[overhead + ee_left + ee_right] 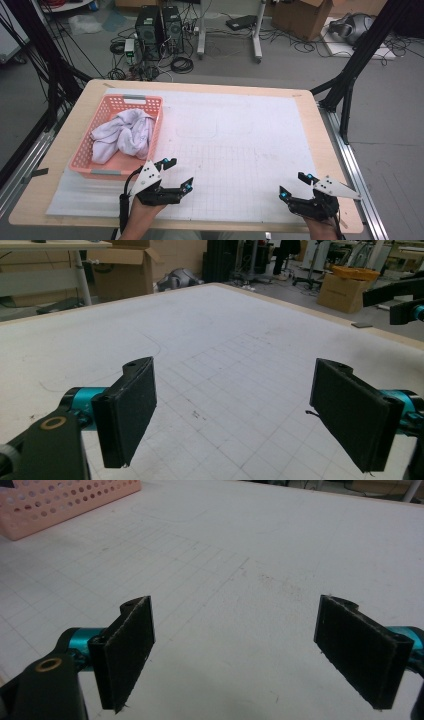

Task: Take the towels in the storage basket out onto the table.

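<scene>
Pink basket (pixel 102 172) sits along the table's (pixel 65 150) left edge, long axis running from near edge toward the far edge, its near end just beside my left gripper (pixel 179 174). Perforated walls, grey handle strips at both short ends. Inside: a crumpled white cloth (pixel 122 134), bunched in folds, no clear direction to it.

My left gripper hovers near the table's front edge, jaws spread wide, nothing between them. White gridded mat (pixel 240 150) covers most of the table; the whole middle and far right lie bare, plenty of room.

My right gripper (pixel 295 185) is near the front right corner, jaws likewise released, nothing held, well apart from the basket.
</scene>
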